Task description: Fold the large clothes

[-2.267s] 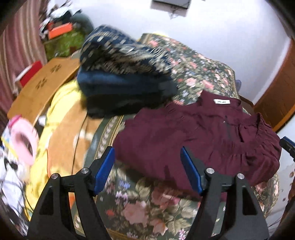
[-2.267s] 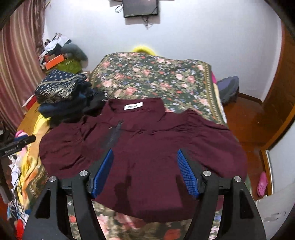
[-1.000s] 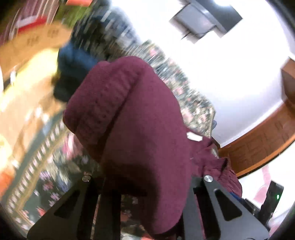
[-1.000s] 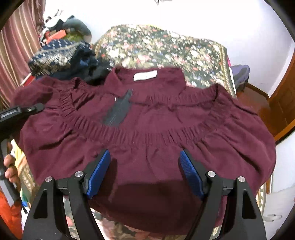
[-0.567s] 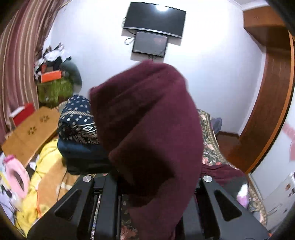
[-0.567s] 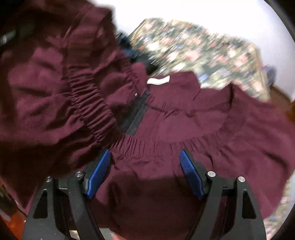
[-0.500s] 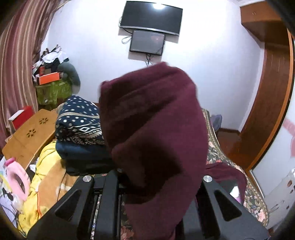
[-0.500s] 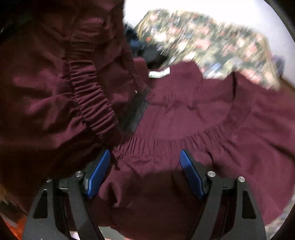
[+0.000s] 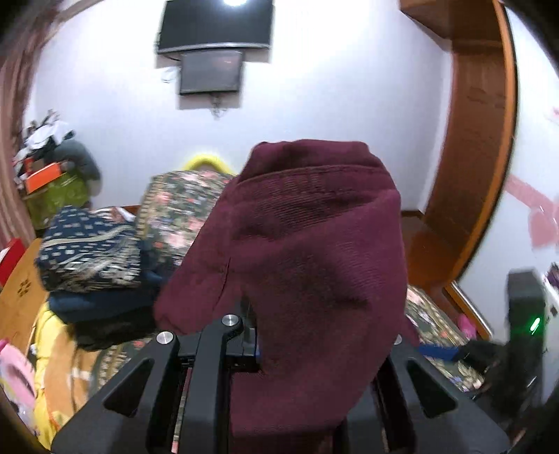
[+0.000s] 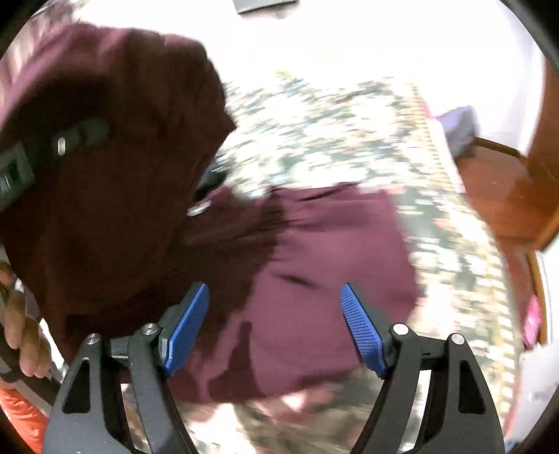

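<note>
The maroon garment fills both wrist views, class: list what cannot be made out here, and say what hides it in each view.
- Left wrist view: the left gripper fingertips, buried under the maroon garment.
- Left wrist view: most of the floral bedspread, behind the raised cloth.
- Right wrist view: the bedspread pattern, lost to motion blur.
- Right wrist view: the garment's label, too blurred to read.
- Right wrist view: the garment's left side, cut off by the frame edge.

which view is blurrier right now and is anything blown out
Right wrist view: heavy motion blur smears the floral bedspread, the wall above it is blown out white, and the lifted maroon garment shadows the flat part. Left wrist view: sharper; glare only on the upper TV; edges slightly smeared.
</note>
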`<state>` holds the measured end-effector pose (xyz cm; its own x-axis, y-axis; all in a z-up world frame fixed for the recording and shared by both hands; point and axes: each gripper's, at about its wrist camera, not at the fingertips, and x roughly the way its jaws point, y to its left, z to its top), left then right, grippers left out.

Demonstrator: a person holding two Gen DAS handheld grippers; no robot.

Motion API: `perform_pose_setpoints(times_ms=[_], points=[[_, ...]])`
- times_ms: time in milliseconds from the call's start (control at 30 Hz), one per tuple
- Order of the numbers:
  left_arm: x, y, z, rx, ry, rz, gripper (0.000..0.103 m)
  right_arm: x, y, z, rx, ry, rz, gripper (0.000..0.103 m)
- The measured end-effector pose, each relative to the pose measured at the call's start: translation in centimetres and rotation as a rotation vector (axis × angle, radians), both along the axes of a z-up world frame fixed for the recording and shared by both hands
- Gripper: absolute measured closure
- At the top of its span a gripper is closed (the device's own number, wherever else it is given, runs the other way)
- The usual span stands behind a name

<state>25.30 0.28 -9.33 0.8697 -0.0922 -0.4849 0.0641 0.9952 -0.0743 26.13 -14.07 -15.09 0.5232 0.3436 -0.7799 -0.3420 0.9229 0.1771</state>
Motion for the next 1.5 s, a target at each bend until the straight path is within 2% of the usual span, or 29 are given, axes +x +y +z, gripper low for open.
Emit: perform_pose_setpoints(times_ms=[133,267,367,433,500,667,833,933,1033,1133,1233,1300,1433,1500], points=[[1.0,-4.4,-3.1,0.034,0.102,-0.113,0.09,0.5,-3.9,0.3,-0.008,-0.009,-0.098,0.028],[1.7,-7.4,-8.1,0.015,0.283,-0.225,0.081,-0.4,-6.4,0.3,-0.008,-0.003,-0.148,0.028],[0.6,-8.7,-9.1,0.083,0.288,-0.24,0.067,-1.2,-7.5,0.3,-0.007,0.002,-0.159,0.028],[-0.1,-9.1,-8.9,0.098,0.295,-0.263,0.044,-1.4,-7.8,0.4,-0.001,0.001,-0.159,0.028],[-0.8,-9.2,-8.5,0.084,0.308,-0.295,0.036,-2.6,-8.5,0.9,0.0,-0.006,-0.155,0.028],[-4.2,-8.5,-7.0,0.107,0.284,-0.32,0.035,-3.3,-8.5,2.7,0.004,-0.055,-0.128,0.028],[-6.7,-5.2,-5.3,0.114,0.224,-0.282,0.03,-3.6,-6.6,4.4,0.013,-0.105,-0.06,0.028],[-7.5,-2.3,-4.2,0.112,0.178,-0.208,0.02,-3.3,-4.5,5.4,0.023,-0.136,0.007,0.028],[-7.7,0.6,-3.4,0.108,0.138,-0.13,0.016,-2.6,-2.3,5.8,0.048,-0.144,0.076,0.028],[-7.0,3.0,-3.4,0.109,0.137,-0.051,0.016,-1.5,-0.3,5.5,0.057,-0.124,0.121,0.028],[-5.9,5.2,-4.6,0.08,0.171,0.011,0.016,0.2,1.0,4.4,0.04,-0.081,0.133,0.028],[-5.1,6.2,-6.2,0.045,0.226,0.019,0.016,0.9,1.0,3.5,0.019,-0.058,0.12,0.028],[-4.5,7.1,-10.3,0.003,0.352,0.014,0.016,2.2,-1.2,1.1,-0.028,0.012,0.065,0.028],[-4.7,7.0,-11.9,-0.02,0.375,-0.003,0.015,2.4,-2.8,0.0,-0.02,0.055,0.052,0.026]])
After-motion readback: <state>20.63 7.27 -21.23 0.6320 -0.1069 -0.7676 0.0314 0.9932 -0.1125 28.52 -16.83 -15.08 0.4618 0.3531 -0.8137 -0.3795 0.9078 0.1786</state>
